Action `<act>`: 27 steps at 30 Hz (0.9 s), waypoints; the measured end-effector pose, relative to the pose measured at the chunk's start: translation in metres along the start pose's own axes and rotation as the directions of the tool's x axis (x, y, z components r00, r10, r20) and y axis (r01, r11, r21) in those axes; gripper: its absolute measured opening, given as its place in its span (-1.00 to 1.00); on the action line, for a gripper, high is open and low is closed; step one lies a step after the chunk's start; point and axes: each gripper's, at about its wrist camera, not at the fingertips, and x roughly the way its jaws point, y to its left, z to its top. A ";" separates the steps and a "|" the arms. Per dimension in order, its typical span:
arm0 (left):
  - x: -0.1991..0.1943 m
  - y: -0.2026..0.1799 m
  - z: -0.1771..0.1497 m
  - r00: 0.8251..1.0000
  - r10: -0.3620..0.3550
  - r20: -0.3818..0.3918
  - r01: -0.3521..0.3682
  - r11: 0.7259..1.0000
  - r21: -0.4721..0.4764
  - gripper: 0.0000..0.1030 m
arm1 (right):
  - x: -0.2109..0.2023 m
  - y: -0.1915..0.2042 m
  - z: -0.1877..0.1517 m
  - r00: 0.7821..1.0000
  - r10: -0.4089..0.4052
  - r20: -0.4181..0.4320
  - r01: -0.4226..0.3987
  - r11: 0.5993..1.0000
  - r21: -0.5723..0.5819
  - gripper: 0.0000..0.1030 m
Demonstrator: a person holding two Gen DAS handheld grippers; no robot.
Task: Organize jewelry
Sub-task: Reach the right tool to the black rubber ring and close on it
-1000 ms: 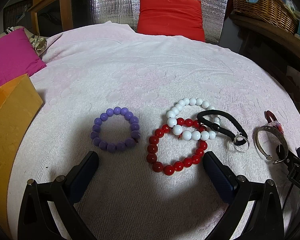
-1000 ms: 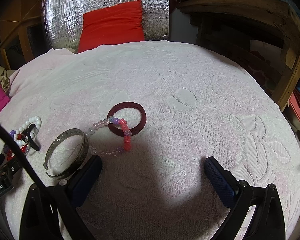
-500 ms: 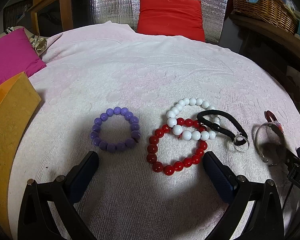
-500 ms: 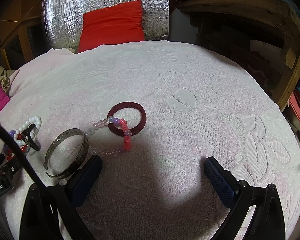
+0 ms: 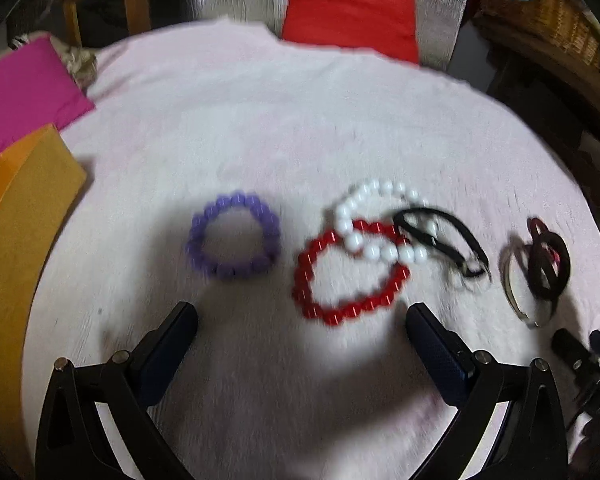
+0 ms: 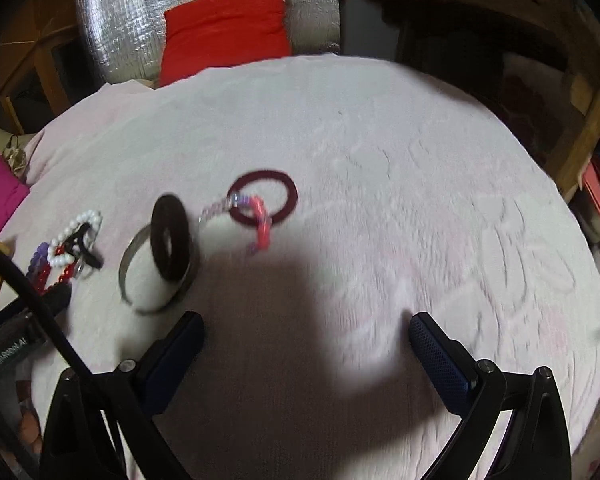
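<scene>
- Pink textured cloth [image 5: 300, 128] is covering the round surface where the jewelry is lying, both views blurred by motion.
- Left gripper [image 5: 300, 320] is hovering near the cloth's near edge, its blue-padded fingers [image 5: 436, 348] spread wide with nothing between them.
- Right gripper [image 6: 306, 330] is likewise standing wide and empty over bare cloth near the near edge.
- Only the left wrist view is showing the purple bead bracelet [image 5: 233, 236] whole, lying by itself toward the left of centre, apart from the red bead bracelet [image 5: 350, 272].
- A white bead bracelet [image 5: 374, 220] is overlapping the red one's far side, and a black hair tie [image 5: 440, 238] is crossing the white beads, a small metal ring [image 5: 474, 274] at its right end.
- Only the right wrist view is showing the maroon ring [image 6: 263, 197] clearly, near the cloth's centre, with a pink and clear bead strand [image 6: 256, 224] lying across its near-left part.
- A silver cuff bangle [image 6: 156, 276] is lying left of that ring, and a dark ring-shaped band [image 6: 171, 237] is appearing tilted over it; blur is hiding whether the band is touching it.
- An orange box [image 5: 16, 240] at the cloth's left edge is appearing largely in the left view only.
</scene>
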 end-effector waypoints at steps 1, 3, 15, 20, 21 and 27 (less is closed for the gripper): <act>-0.006 -0.001 0.001 1.000 -0.019 -0.014 0.020 1.000 0.022 1.00 | -0.003 0.003 -0.003 1.000 -0.007 -0.020 0.007 1.000 -0.007 1.00; -0.030 0.001 -0.003 0.999 -0.011 0.047 0.009 1.000 0.028 1.00 | -0.009 0.005 -0.005 0.997 -0.018 -0.080 0.016 0.999 -0.034 1.00; -0.146 0.043 -0.016 0.910 0.122 0.396 -0.119 0.992 -0.032 1.00 | -0.128 0.017 -0.017 0.972 0.007 0.234 0.005 0.999 -0.052 1.00; -0.138 0.047 -0.013 0.916 0.148 0.373 -0.154 0.988 -0.016 1.00 | -0.115 0.048 0.002 0.981 0.039 0.192 -0.022 0.996 -0.090 1.00; -0.136 0.047 -0.013 0.916 0.158 0.370 -0.167 0.986 -0.006 1.00 | -0.114 0.052 0.001 0.980 0.034 0.195 -0.014 0.994 -0.104 1.00; -0.131 0.048 -0.012 0.920 0.156 0.360 -0.172 0.985 0.012 1.00 | -0.109 0.070 -0.002 0.982 0.053 0.181 -0.026 0.988 -0.150 1.00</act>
